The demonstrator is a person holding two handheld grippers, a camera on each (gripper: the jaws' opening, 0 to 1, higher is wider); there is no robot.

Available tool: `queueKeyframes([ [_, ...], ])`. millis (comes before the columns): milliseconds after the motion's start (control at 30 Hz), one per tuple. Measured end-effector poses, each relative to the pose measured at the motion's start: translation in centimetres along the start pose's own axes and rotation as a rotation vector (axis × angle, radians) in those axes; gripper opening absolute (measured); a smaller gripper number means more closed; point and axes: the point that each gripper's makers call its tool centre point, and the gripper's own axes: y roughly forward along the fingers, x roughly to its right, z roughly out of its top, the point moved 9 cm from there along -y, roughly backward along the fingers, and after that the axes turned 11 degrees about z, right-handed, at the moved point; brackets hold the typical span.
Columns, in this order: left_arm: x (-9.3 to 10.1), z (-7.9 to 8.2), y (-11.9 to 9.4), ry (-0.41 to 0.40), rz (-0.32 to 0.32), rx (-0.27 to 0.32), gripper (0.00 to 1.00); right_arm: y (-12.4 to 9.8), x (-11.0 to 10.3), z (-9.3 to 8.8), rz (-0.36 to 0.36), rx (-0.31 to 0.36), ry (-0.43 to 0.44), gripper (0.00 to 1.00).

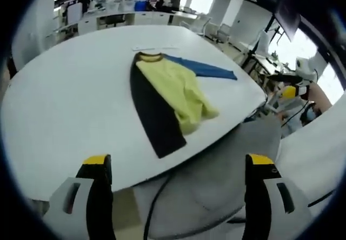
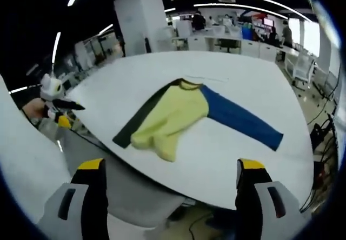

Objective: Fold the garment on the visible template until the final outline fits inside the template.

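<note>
Office desks, chairs and ceiling strip lights are showing behind a white bench (image 1: pixel 65 105) where one shirt (image 1: pixel 167 88) is lying flat, near the middle of the top and toward the person's edge. It is sitting partly folded: a dark side band (image 1: pixel 154 113) is running along one edge, the yellow body is bunching at the hem, and one blue sleeve (image 2: pixel 240 118) is stretching out straight to the side. I cannot make out a template outline under it. The left gripper (image 1: pixel 175 175) is hovering off the bench edge with jaws apart and holding nothing; the right gripper (image 2: pixel 170 183) is doing the same. Judging by this, the fold is midway, and the next move is probably calling for reaching in, pinching the blue sleeve and laying it across the body.
</note>
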Motion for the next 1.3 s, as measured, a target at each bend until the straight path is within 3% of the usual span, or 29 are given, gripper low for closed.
queueKeyframes([
  [800, -0.1, -0.4, 1.6, -0.007, -0.028, -0.015, 0.99, 0.0, 0.1, -0.2, 0.012, 0.000, 0.025, 1.00],
  [1000, -0.4, -0.2, 2.0, -0.030, -0.022, 0.001, 0.93, 0.0, 0.2, 0.0, 0.007, -0.010, 0.015, 1.00],
  [1300, -0.5, -0.8, 4.2, -0.008, -0.055, -0.063, 0.87, 0.6, 0.9, -0.1, 0.039, -0.031, -0.008, 1.00],
])
